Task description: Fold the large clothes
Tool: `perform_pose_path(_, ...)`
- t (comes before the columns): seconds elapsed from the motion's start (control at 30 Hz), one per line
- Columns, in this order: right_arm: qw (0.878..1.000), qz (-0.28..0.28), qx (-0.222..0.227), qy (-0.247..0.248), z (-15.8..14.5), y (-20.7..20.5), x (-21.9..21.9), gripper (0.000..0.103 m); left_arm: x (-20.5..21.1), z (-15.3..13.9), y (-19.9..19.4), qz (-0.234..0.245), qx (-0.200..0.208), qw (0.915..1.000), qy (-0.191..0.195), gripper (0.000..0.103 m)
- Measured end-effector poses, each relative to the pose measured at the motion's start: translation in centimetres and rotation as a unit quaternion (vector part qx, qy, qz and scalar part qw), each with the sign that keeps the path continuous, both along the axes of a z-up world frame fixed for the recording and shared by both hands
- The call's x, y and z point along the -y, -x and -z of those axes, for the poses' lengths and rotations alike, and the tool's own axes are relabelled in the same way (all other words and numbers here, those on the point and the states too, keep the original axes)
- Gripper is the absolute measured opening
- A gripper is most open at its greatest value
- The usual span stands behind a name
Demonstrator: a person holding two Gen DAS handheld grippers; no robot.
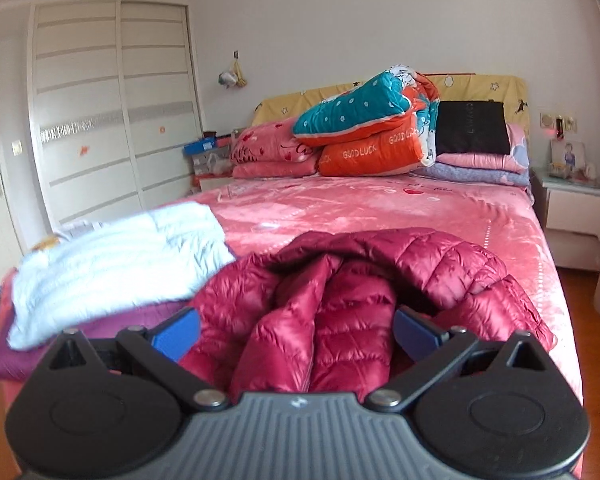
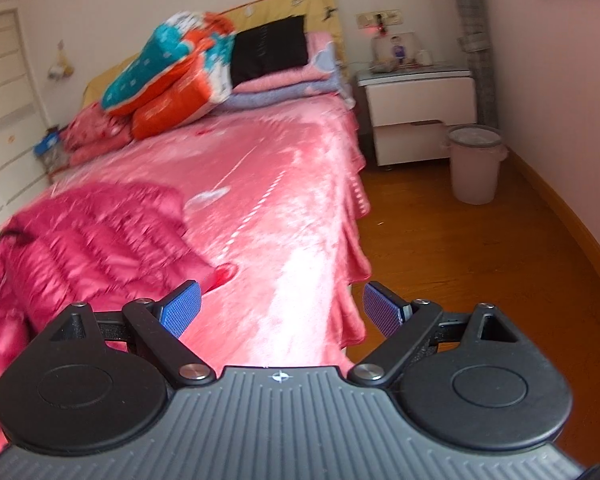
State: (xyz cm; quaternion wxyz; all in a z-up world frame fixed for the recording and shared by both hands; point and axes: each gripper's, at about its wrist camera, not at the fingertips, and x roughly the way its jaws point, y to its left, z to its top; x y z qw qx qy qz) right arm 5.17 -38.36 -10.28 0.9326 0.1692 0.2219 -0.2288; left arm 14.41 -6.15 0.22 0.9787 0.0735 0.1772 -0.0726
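So from where I'm standing, folding hasn't really started. Left wrist view first: the red puffer jacket (image 1: 340,304) is a crumpled heap at the foot of the bed (image 1: 380,208), collar or hood bunched up, sleeves tucked somewhere in the mess. It's that shiny quilted nylon, puffy little stitched channels, slippery-looking stuff that probably won't hold a crease easily. The left gripper (image 1: 296,332) has its blue-padded tongs spread wide on either side of the heap's near edge, not pinching anything as far as I can tell. Just beside the jacket on its left there's a pale blue quilted garment (image 1: 120,256), flatter, maybe already folded, lying on something purple; a bit blurry so I won't swear to it. Up at the head of the bed are stacked quilts (image 1: 364,132), teal-and-orange on top of pink ones, plus a black cushion (image 1: 472,128) against the yellow headboard.

Right wrist view: the right gripper (image 2: 282,312) is also spread wide and empty, over the bed's right-hand edge with the fleecy pink bedspread under it. The jacket (image 2: 92,240) sits off to its left, motion-smeared, clear of the pads. Beyond the bed's side: wooden floor, a pink bin (image 2: 474,164), a white nightstand (image 2: 420,108).

My guess is the jacket needs spreading flat before any actual fold happens.
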Motion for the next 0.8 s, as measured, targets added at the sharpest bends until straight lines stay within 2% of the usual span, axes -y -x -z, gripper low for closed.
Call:
perform_pose_path(0.17, 0.999, -0.050, -0.016, 0.014, 0.0, -1.6, -1.7, 0.103, -1.8, 1.6, -0.8, 0.013, 0.006, 0.9998, 0.015, 0.102)
perform_pose_path(0.33, 0.996, -0.084, -0.016, -0.001, -0.5, -3.4, -3.5, 0.103, -2.1, 3.1, -1.2, 0.046, 0.007, 0.9988, 0.013, 0.102)
perform_pose_path(0.6, 0.986, -0.165, 0.006, 0.010, -1.4, -6.0, -8.4, 0.103, -1.1, 5.5, -1.7, 0.080, -0.024, 0.9965, -0.006, 0.102)
perform_pose_path(0.8, 0.979, -0.185, 0.000, 0.079, -1.1, -8.5, -11.9, 0.103, -1.3, 7.3, -2.0, 0.080, -0.045, 0.9955, -0.025, 0.102)
